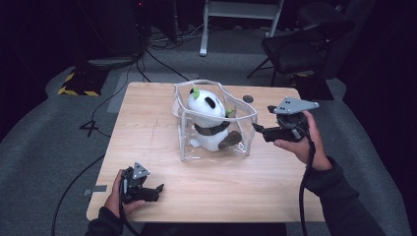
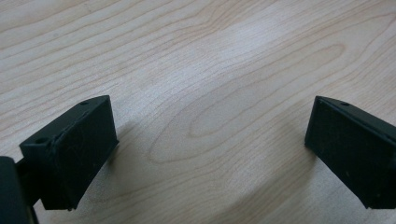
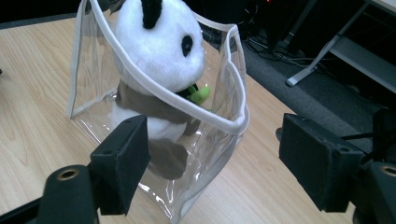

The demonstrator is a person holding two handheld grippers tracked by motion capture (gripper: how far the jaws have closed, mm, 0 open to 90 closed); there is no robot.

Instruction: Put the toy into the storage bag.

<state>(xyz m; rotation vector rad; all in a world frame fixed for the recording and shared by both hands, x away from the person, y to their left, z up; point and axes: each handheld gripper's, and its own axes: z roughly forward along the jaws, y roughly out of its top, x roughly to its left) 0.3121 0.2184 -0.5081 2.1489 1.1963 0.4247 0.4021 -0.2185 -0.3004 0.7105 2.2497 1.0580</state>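
Clear plastic bag (image 1: pixel 243 129): transparent walls, white piped trim along rim and seams, boxy form, standing upright on wooden table, centre-right of tabletop, mouth open upward, rim wavy and slack. Walls glossy, creased near base.

Panda plush (image 1: pixel 209 120): white body, black ear and eye patches, dark band across midsection, dark feet, green accents at head and near chest. Sitting upright inside bag, head rising to about rim level, resting on bag floor.

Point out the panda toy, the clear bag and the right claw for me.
panda toy (image 1: pixel 202 104), high view, its white head.
clear bag (image 3: pixel 232 122), right gripper view, its white rim.
right claw (image 1: pixel 256 128), high view, between its jaw tips.
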